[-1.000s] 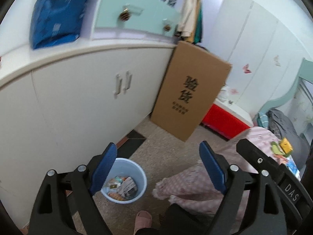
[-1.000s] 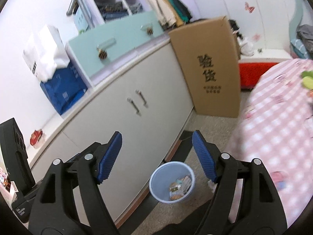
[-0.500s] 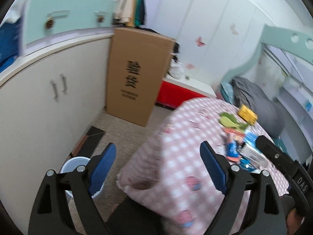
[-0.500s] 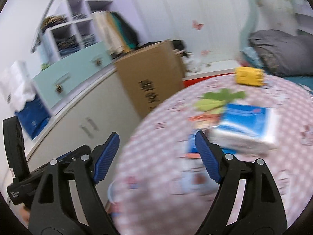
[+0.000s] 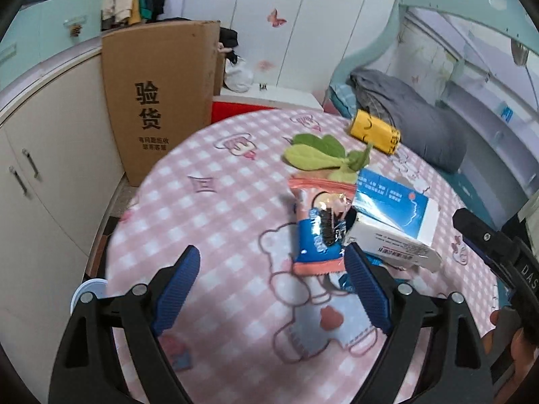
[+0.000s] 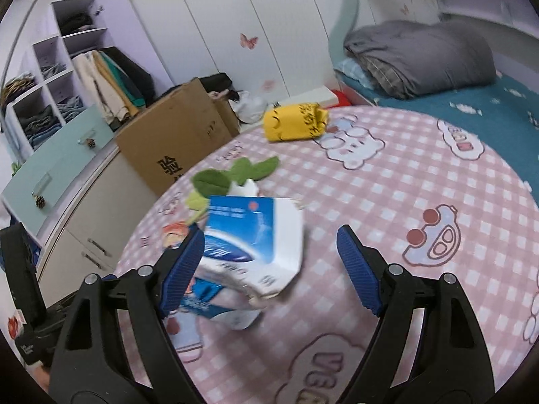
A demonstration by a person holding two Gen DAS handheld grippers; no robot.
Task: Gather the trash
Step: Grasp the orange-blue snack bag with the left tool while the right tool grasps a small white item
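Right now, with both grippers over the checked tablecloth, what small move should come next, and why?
Probably ease the right gripper forward so the blue and white box sits squarely between its open fingers, then close. The box lies nearest, just past the left fingertip, and nothing is held yet. The left gripper also hangs open and empty, short of the snack wrapper.

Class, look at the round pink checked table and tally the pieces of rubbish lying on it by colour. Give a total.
Yellow crumpled packet: 1
Green leafy scraps: 1 bunch
Blue and white cardboard box: 1
Orange and blue snack wrapper: 1
Total: 4
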